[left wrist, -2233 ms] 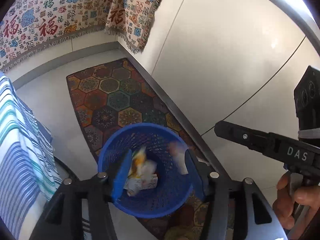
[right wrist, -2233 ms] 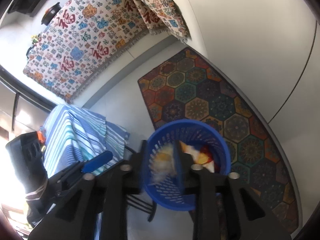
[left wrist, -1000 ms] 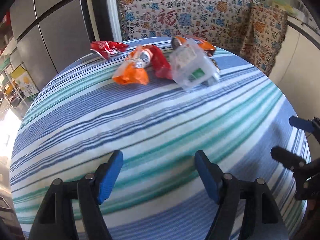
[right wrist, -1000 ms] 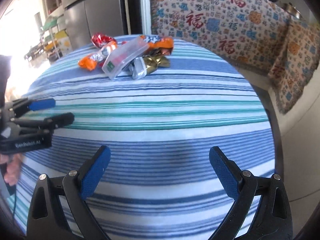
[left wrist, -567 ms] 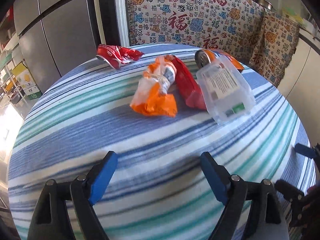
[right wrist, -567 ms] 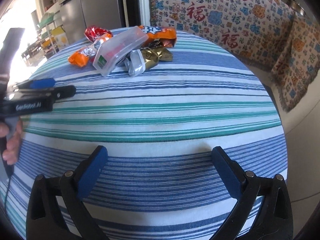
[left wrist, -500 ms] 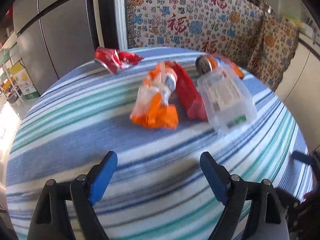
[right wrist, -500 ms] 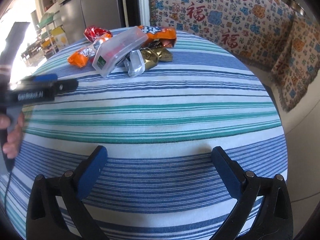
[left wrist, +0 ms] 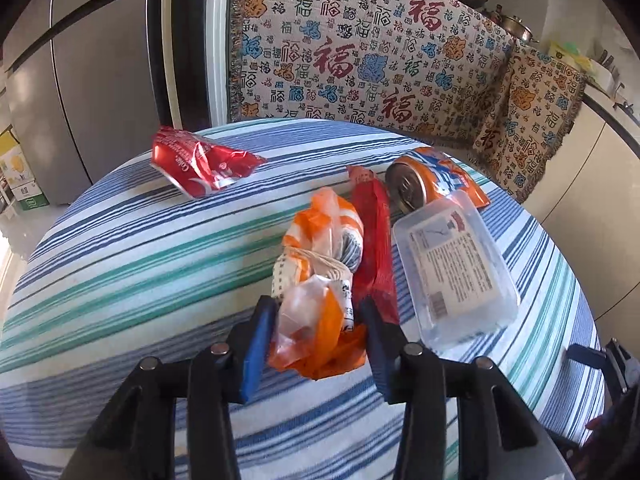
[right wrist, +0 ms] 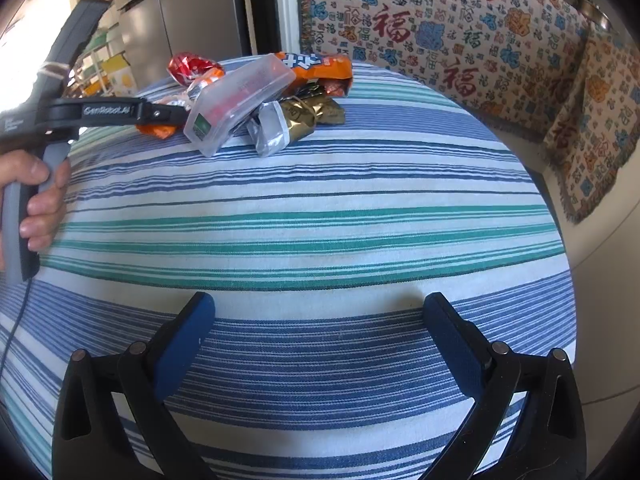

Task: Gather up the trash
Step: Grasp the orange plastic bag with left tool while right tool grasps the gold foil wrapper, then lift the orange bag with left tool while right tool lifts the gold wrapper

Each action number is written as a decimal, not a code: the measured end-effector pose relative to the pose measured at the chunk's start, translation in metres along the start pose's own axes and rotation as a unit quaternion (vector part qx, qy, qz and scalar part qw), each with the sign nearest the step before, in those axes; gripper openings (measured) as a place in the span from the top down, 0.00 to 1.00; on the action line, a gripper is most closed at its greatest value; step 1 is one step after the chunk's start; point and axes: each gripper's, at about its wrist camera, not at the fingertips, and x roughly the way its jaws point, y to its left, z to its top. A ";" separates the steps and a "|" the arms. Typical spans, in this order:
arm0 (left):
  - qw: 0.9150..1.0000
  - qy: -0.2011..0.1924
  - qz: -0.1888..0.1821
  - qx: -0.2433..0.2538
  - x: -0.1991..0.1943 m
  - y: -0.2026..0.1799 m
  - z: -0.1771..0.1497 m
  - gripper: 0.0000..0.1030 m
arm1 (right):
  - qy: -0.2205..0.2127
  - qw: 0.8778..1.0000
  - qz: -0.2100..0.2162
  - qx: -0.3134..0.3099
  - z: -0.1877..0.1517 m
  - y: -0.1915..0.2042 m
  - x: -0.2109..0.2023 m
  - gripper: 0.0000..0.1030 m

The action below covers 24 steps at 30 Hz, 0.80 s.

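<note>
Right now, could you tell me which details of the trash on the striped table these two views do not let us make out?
- Orange plastic bag: the left gripper flanks it; left wrist view cannot confirm pad contact, and the bag hides the cloth beneath.
- Gold wrapper: right wrist view only; print too small to read.
- Clear plastic box: its label text is too small.
- Crushed orange can: partly behind the box.

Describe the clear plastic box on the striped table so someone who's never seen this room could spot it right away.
On the round table with the blue and green striped cloth, look at the trash pile on the far side. The clear plastic box lies at the pile's right edge, beside a red wrapper. It is the only rigid, see-through piece, with a printed label.
</note>
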 end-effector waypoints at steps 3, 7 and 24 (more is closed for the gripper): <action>1.000 0.003 0.013 -0.012 -0.021 0.000 -0.019 0.59 | -0.002 1.000 -0.001 0.010 0.002 -0.005 0.001 0.01; 0.999 0.005 0.030 -0.022 -0.056 -0.003 -0.052 0.59 | -0.013 0.999 0.004 0.031 0.017 -0.016 0.008 0.08; 1.000 -0.004 0.017 -0.018 -0.066 -0.005 -0.082 0.58 | -0.045 0.998 0.024 -0.039 0.094 0.017 0.045 0.85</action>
